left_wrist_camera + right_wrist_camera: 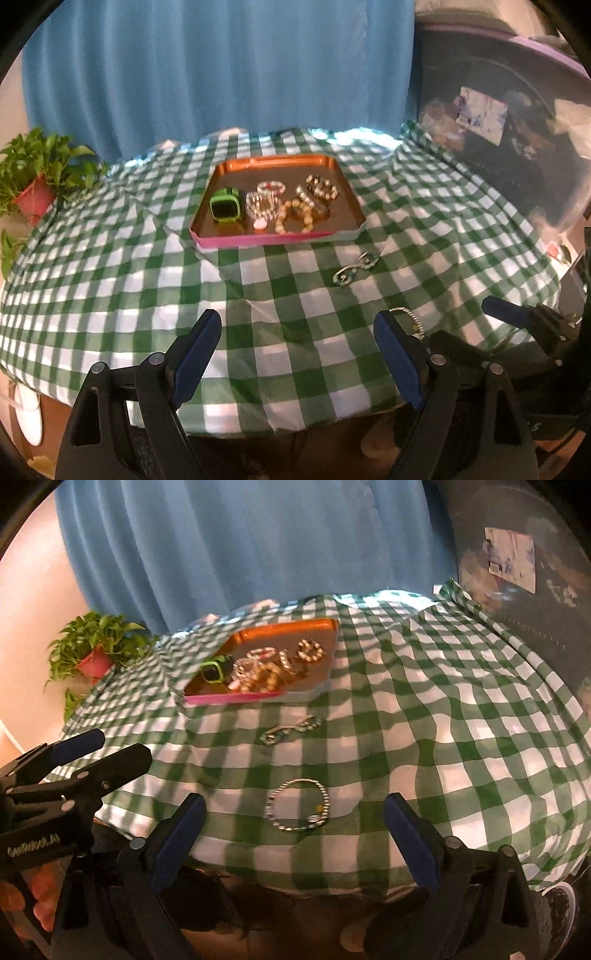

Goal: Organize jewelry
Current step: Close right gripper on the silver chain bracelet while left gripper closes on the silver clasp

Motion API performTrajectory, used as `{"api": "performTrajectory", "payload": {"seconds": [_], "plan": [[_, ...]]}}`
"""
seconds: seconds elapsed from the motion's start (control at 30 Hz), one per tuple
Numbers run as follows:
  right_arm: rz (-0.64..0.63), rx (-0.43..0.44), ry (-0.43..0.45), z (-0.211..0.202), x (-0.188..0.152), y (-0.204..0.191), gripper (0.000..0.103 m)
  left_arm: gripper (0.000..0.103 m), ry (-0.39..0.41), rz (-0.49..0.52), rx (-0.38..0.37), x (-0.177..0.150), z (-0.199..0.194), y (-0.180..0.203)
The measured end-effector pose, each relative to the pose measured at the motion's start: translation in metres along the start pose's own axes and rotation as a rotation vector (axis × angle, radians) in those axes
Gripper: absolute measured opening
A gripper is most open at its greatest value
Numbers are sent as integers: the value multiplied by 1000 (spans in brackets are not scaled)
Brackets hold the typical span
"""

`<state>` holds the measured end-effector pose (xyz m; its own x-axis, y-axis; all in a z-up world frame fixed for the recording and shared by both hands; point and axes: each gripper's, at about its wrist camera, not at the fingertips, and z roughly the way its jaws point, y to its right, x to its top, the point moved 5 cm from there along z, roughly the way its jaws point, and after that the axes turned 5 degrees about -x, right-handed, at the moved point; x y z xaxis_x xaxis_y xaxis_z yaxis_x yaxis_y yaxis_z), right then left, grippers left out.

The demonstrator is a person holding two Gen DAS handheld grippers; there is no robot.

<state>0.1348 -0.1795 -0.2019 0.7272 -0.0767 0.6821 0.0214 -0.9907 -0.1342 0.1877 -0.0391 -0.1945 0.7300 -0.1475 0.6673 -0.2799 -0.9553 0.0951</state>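
Checked tablecloth (461,738), bracelet (298,805) between open right tool (295,834)

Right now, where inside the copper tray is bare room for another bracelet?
The copper tray is bare along its far edge, behind the green watch and the beaded bracelets. The near half is crowded.

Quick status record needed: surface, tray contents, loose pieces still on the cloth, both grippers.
surface: green checked cloth
tray: green watch, several beaded bracelets
loose on cloth: silver beaded bracelet near the front edge; teal piece between it and the tray
left gripper: open, empty
right gripper: open, empty, silver beaded bracelet just ahead of it
background: potted plant, blue curtain
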Motion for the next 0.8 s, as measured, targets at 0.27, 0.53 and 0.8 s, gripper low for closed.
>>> {"api": "performTrajectory", "payload": {"seconds": [0.27,0.53,0.8], "plan": [[-25,9,-77,44,-7,15,35,84,-49,4,-16,-9,51,-3],[-156,-19,-90,69,-11,11,4,83,-76,26,-56,3,95,-1],[-202,-75,-54,83,10,23,1,80,-74,59,-95,19,125,11]]}}
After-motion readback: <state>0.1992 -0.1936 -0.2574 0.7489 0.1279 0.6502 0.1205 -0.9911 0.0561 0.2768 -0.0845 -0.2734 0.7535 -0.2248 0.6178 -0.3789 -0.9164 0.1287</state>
